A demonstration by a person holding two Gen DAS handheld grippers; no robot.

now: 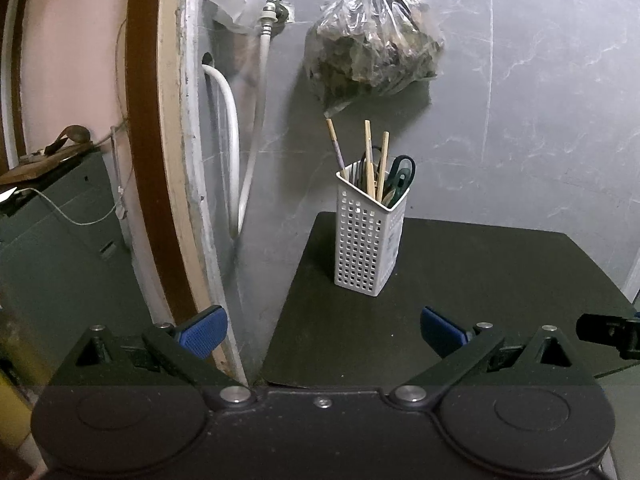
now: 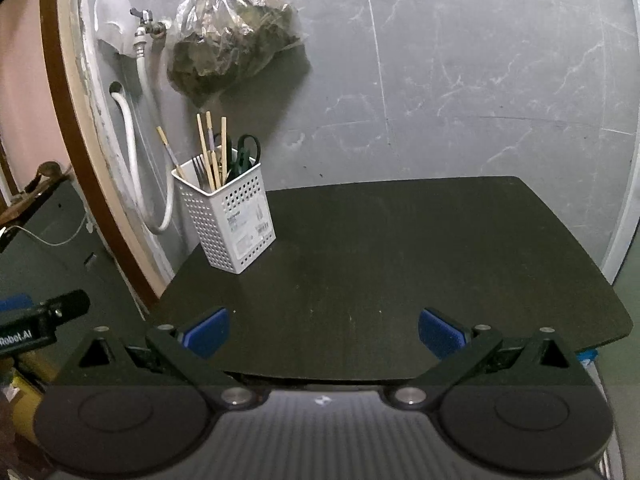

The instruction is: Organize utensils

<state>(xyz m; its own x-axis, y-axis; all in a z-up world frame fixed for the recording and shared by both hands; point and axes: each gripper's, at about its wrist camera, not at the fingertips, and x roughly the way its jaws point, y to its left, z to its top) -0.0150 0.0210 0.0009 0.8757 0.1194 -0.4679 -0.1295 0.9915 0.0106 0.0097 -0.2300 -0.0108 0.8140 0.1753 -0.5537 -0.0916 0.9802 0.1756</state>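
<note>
A white perforated utensil holder [image 1: 368,244] [image 2: 228,224] stands upright at the back left corner of a dark table [image 1: 480,280] [image 2: 400,260]. Wooden chopsticks [image 1: 368,156] [image 2: 208,148], a fork [image 2: 199,168] and green-handled scissors [image 1: 402,172] [image 2: 248,150] stick out of it. My left gripper [image 1: 324,332] is open near the table's front left edge, with nothing between its blue pads. Above the table's front edge, well short of the holder, my right gripper [image 2: 324,332] is open and holds nothing. The tip of each gripper shows at the edge of the other's view.
A clear plastic bag of dark dried stuff [image 1: 372,40] [image 2: 232,36] hangs on the grey marble wall above the holder. A tap with white hoses [image 1: 264,12] [image 2: 140,40] is left of it. A grey-green cabinet [image 1: 52,248] and a door frame [image 1: 144,140] stand at the left.
</note>
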